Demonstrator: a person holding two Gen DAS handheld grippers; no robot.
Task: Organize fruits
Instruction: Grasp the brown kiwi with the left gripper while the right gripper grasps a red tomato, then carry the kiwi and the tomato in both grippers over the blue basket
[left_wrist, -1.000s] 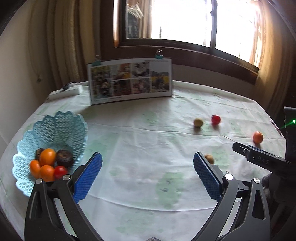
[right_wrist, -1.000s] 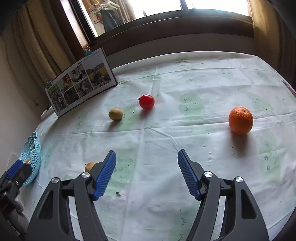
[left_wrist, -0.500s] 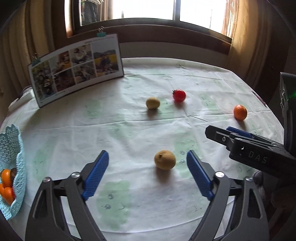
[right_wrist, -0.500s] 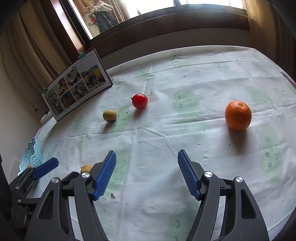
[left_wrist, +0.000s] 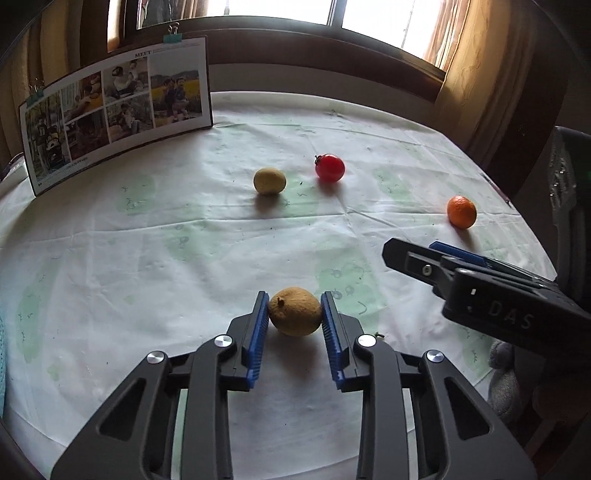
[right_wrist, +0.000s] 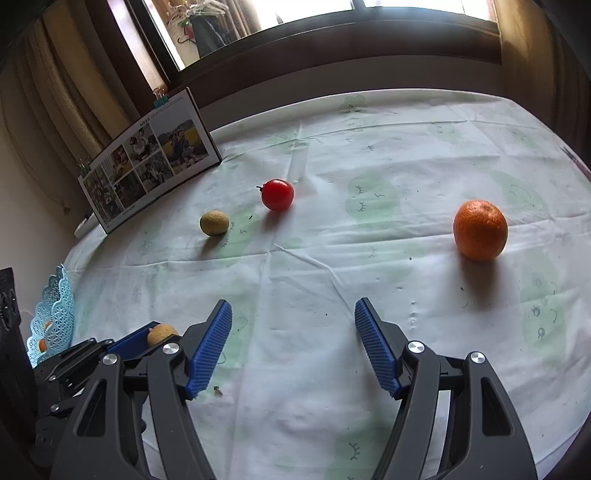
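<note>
On the cloth-covered counter (left_wrist: 184, 258), the left hand-held gripper (left_wrist: 294, 314) is clamped on a brown fruit (left_wrist: 294, 316), its blue pads pressing both sides. The right hand-held gripper (right_wrist: 293, 332) hangs low over bare cloth with fingers spread wide and nothing between them. An orange (right_wrist: 480, 229) sits ahead to its right, a tomato (right_wrist: 277, 194) and a yellowish fruit (right_wrist: 214, 222) farther off.

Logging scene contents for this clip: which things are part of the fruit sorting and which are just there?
Job: brown fruit in left gripper; yellow-green fruit; tomato; orange; blue basket; open right gripper.
Bystanders: photo board; tablecloth.
</note>
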